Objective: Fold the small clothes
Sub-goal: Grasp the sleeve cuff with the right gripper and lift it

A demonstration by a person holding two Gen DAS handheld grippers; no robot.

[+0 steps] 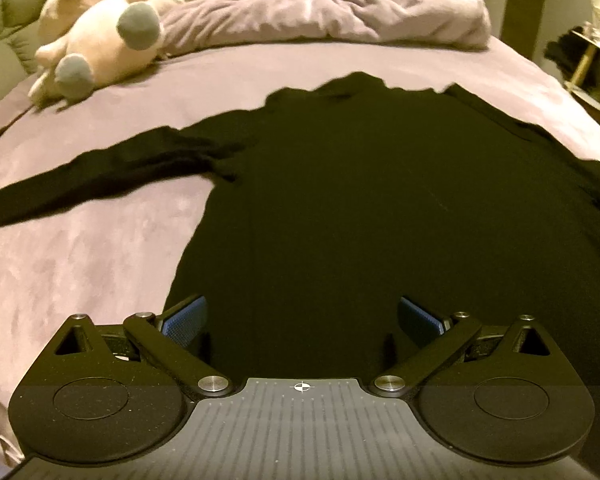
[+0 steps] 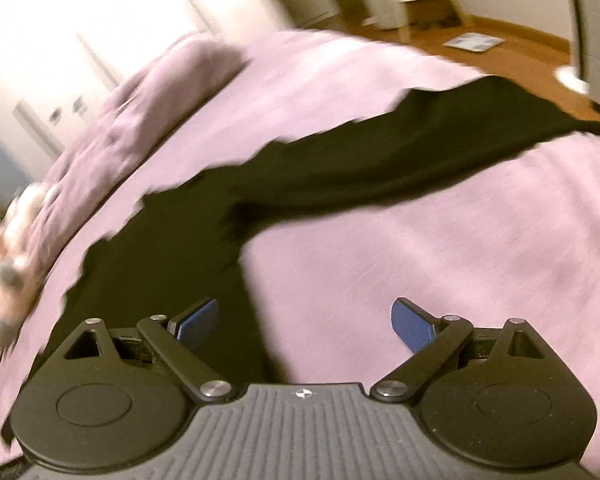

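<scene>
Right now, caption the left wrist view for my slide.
Open left claw poised over the hem of a black long-sleeved top spread flat on a mauve bed, plush toys behind.

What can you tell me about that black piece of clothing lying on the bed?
The black top is a long-sleeved garment of soft, matte fabric, spread flat on the mauve bedcover, collar end away from the camera. One sleeve stretches out to the left; in the right wrist view the other sleeve reaches the bed's far edge. It is not yet folded. Both open grippers hover near its hem; whether they touch it is unclear.
</scene>
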